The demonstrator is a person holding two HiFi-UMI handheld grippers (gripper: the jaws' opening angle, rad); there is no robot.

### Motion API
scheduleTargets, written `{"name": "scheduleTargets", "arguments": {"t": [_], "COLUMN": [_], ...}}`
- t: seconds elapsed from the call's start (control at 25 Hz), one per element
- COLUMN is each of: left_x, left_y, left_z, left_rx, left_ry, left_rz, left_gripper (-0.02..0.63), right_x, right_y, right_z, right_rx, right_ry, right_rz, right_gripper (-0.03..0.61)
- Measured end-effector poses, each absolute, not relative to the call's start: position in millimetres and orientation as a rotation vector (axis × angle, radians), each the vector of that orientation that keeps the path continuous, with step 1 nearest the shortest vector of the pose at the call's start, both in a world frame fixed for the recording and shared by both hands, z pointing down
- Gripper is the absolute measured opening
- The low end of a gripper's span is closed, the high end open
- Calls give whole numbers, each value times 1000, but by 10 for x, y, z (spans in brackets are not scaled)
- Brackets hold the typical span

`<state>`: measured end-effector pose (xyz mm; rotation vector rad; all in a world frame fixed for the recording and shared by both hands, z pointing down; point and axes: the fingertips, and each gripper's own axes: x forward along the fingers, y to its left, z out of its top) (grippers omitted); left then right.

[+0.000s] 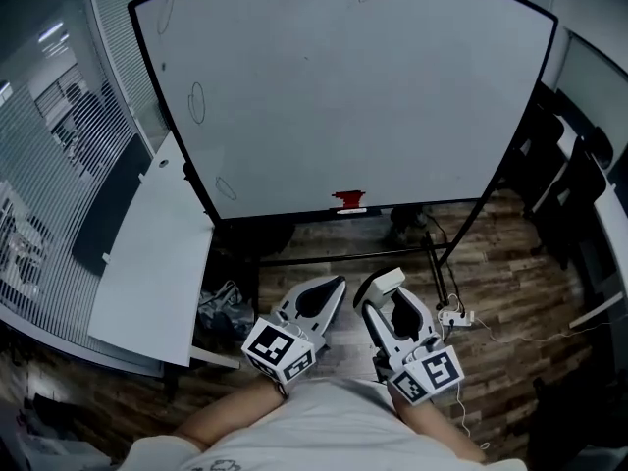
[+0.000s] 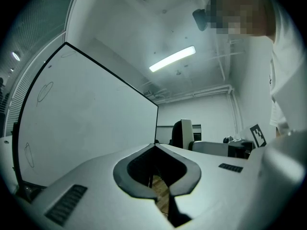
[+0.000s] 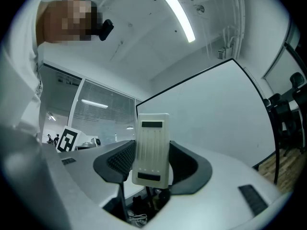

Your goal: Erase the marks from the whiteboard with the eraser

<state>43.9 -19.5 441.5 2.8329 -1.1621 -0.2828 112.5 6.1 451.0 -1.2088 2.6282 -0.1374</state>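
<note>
Right claw [image 1: 385, 298] grips eraser [image 3: 151, 150], well short of whiteboard [image 1: 353, 86]

This is an office. A large whiteboard [image 1: 353, 96] on a black wheeled stand fills the middle of the room. A glass wall with slatted blinds [image 1: 59, 165] runs along the left and looks through to further rooms lit by strip lamps. Black chairs [image 1: 574, 180] stand at white desks [image 1: 613, 214] on the right. A white table [image 1: 152, 263] sits beside the board's left edge. The floor [image 1: 510, 292] is wood-look plank, with a socket strip [image 1: 456, 316] and cables lying on it. A long strip lamp [image 2: 172, 59] hangs from the plain white ceiling.
</note>
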Motion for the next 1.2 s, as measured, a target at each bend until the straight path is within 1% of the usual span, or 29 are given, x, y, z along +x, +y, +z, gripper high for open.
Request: {"name": "scheduleTargets", "arguments": {"t": [0.28, 0.52, 0.92, 1.2], "left_x": [965, 1232, 1502, 1615], "left_y": [-680, -869, -1208, -1621], "left_z": [4197, 4297, 4321, 4322], "left_rx": [2830, 2794, 2821, 2864], "left_ry": [-1212, -1239, -1173, -1066], "left_rz": [-343, -324, -310, -314], "left_gripper": [6, 6, 6, 6], "right_x": [1675, 2030, 2274, 2307], "right_y": [-295, -464, -711, -1021], "right_z": [4396, 4491, 4562, 4630], "right_rx": [-1191, -1181, -1246, -1310], "right_ry": [2667, 2655, 2635, 2636], "right_rz": [-107, -184, -190, -194], "right_gripper": [233, 233, 232, 232]}}
